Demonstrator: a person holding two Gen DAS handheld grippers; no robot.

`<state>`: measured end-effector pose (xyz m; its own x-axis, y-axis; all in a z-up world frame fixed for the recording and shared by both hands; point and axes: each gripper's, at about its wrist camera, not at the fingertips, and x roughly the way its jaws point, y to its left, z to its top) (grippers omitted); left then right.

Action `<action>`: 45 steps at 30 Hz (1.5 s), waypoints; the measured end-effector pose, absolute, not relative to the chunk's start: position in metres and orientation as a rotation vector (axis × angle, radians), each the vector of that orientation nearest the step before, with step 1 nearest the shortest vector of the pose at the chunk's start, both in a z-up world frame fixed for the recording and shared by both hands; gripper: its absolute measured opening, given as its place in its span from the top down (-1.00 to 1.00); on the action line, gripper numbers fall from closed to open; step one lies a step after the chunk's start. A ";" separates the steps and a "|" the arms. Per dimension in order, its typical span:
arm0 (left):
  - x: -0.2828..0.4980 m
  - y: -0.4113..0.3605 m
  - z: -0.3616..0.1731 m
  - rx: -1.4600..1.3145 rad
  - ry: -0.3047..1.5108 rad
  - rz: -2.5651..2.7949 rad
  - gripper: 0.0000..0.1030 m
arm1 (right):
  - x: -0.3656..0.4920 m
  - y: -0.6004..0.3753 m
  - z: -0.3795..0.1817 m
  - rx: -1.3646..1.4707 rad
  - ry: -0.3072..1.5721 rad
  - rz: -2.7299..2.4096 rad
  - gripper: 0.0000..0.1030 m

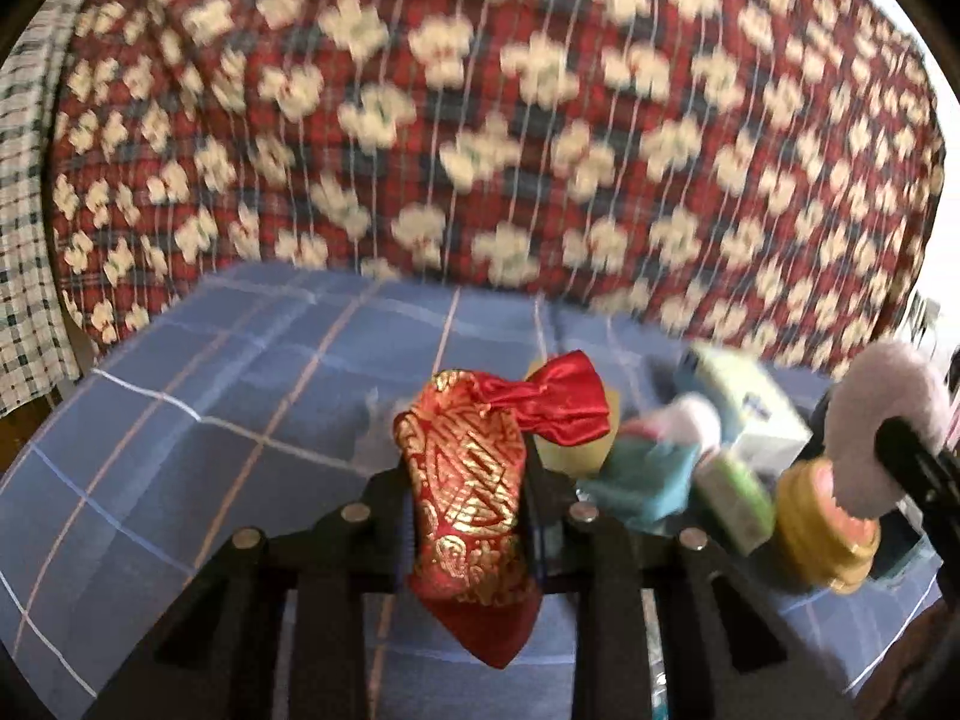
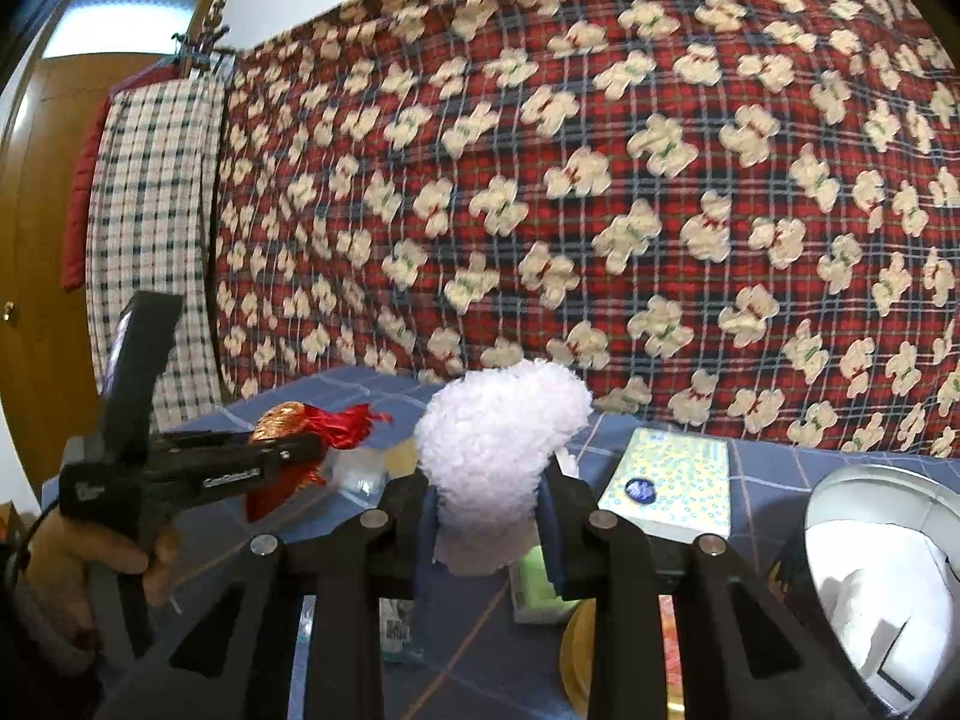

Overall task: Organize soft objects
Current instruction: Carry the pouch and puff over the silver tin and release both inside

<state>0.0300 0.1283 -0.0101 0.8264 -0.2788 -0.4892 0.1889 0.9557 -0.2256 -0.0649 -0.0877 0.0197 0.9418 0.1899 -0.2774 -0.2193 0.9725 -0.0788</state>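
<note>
Gripping a red and gold pouch (image 1: pixel 465 510) between its two fingers, the left claw (image 1: pixel 468 516) fills the bottom of the left wrist view; the pouch's tied satin top flares above the fingertips, over a surface under a blue checked cloth (image 1: pixel 210 396). To the right lie a teal cloth (image 1: pixel 645 483), a green packet (image 1: pixel 735 507) and a yellow lidded jar (image 1: pixel 825 531), blurred, before a red patchwork quilt (image 1: pixel 480 120). From the right wrist view, the right claw (image 2: pixel 489 516) is closed on a white fluffy pompom (image 2: pixel 498 456), which bulges above its pads. At left a person's hand (image 2: pixel 120 552) holds the left claw (image 2: pixel 288 456) with the pouch (image 2: pixel 300 426). A patterned tissue box (image 2: pixel 672 480) lies right, beside a round tin (image 2: pixel 870 570)
</note>
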 end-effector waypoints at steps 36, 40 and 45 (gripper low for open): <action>-0.020 -0.021 0.023 -0.074 0.408 -0.379 0.49 | -0.123 -0.203 0.036 -0.253 0.118 -0.134 0.40; -0.025 -0.039 0.027 -0.058 0.403 -0.405 0.49 | -0.129 -0.217 0.038 -0.240 0.111 -0.168 0.40; -0.029 -0.058 0.028 -0.044 0.403 -0.429 0.49 | -0.135 -0.235 0.039 -0.239 0.100 -0.210 0.40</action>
